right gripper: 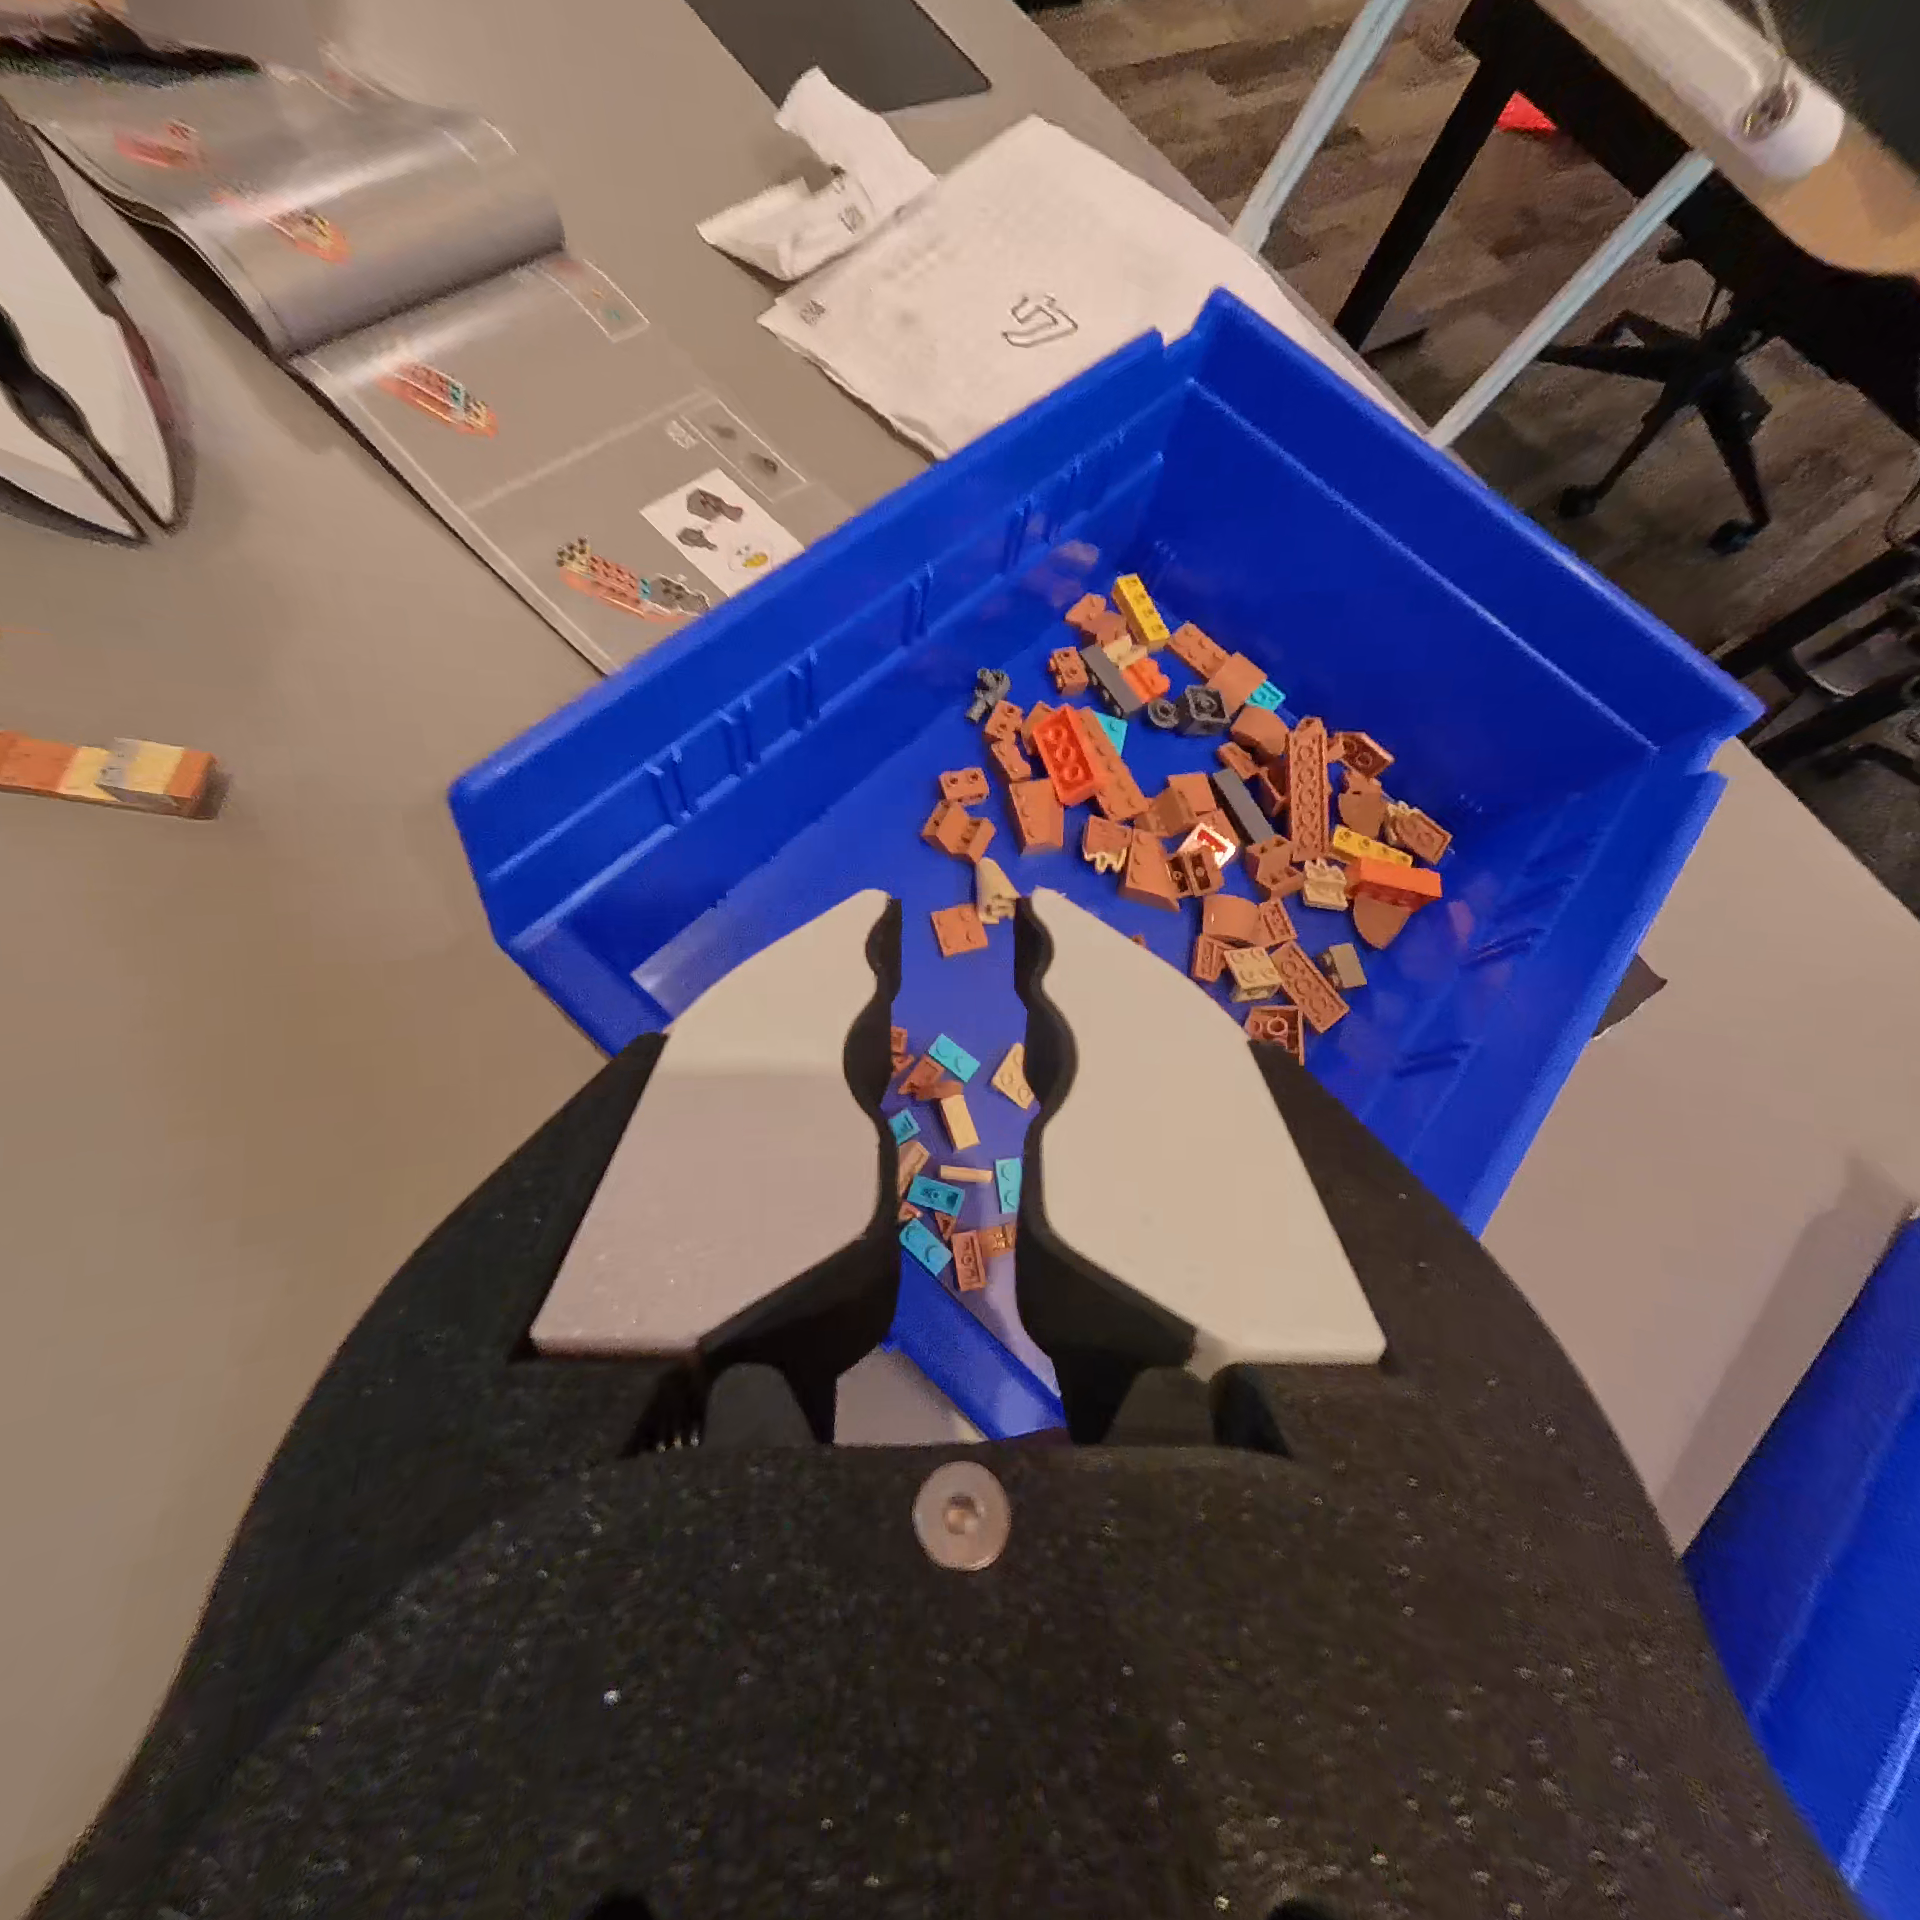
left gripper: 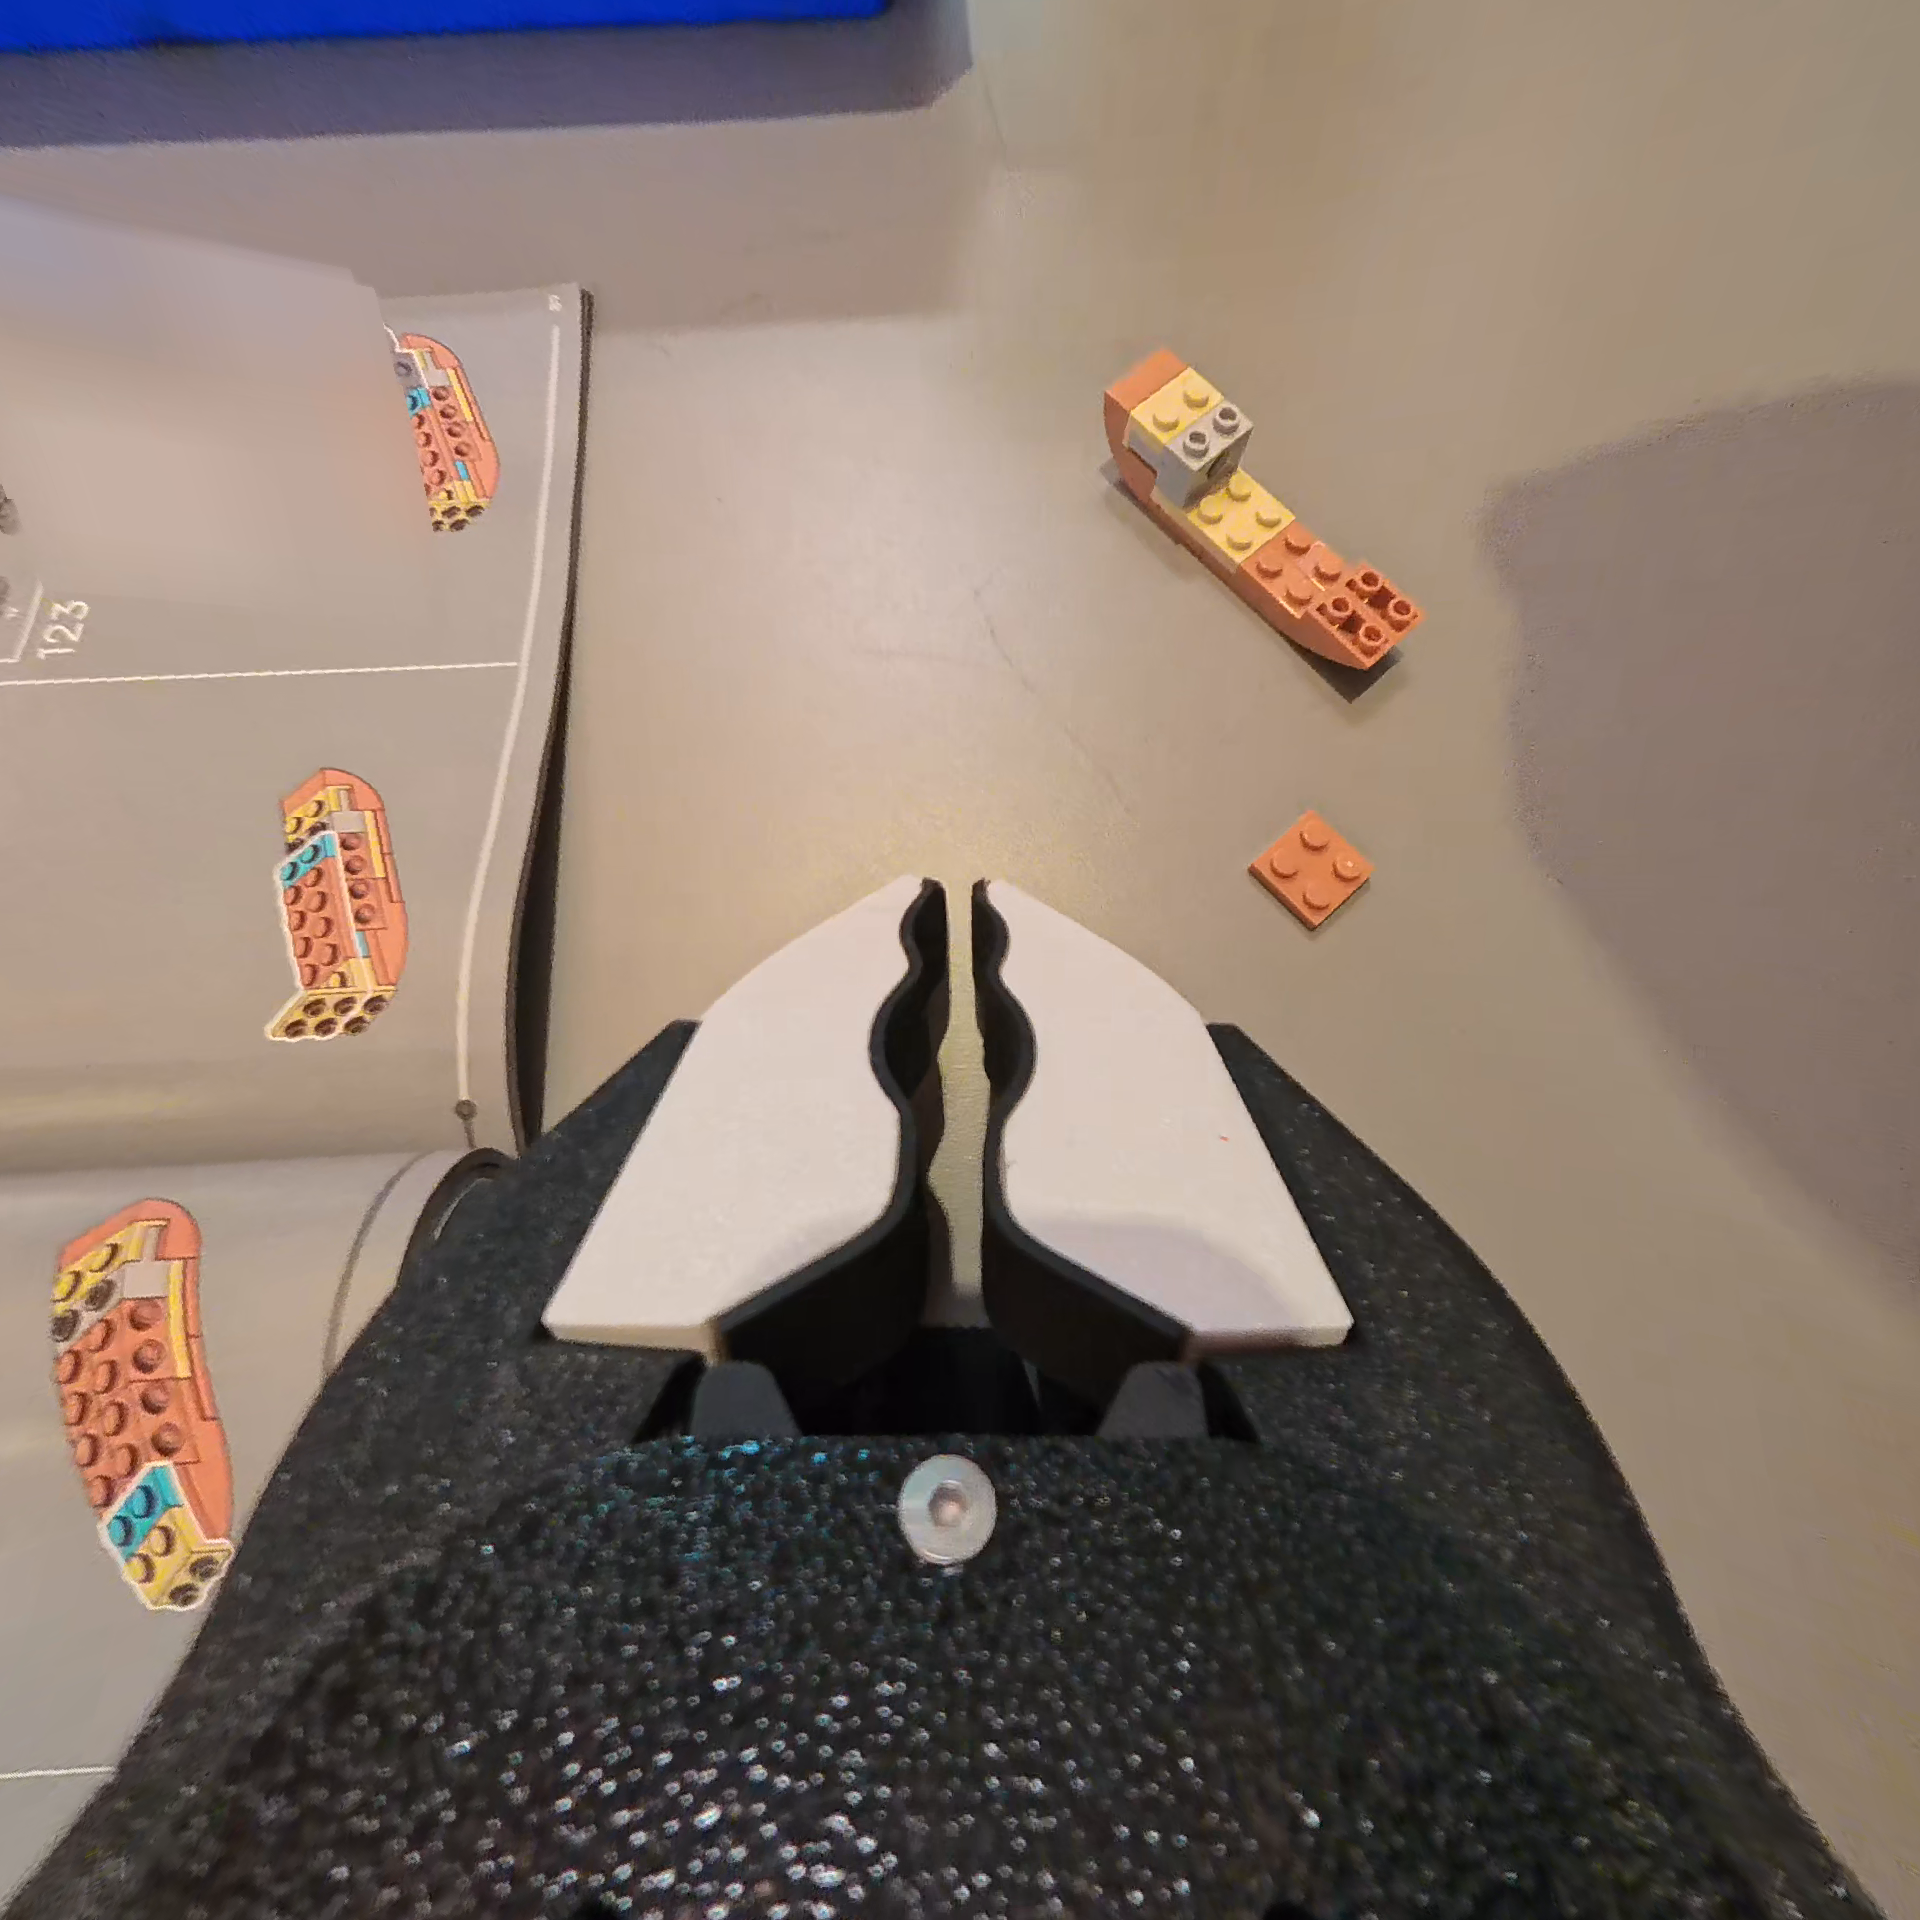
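The right claw, half open and empty, hung over the bin bricks (left claw nearly closed, empty); crowded pieces risked a double pick.

The right tongs hang over the near end of a blue bin, their fingers apart with nothing between the pads. Just past the fingertips lie a small brown plate and a tan piece. Beyond and to the right sits a heap of loose bricks. Left of the tongs, on the grey table, lie an open booklet and a striped brick strip.
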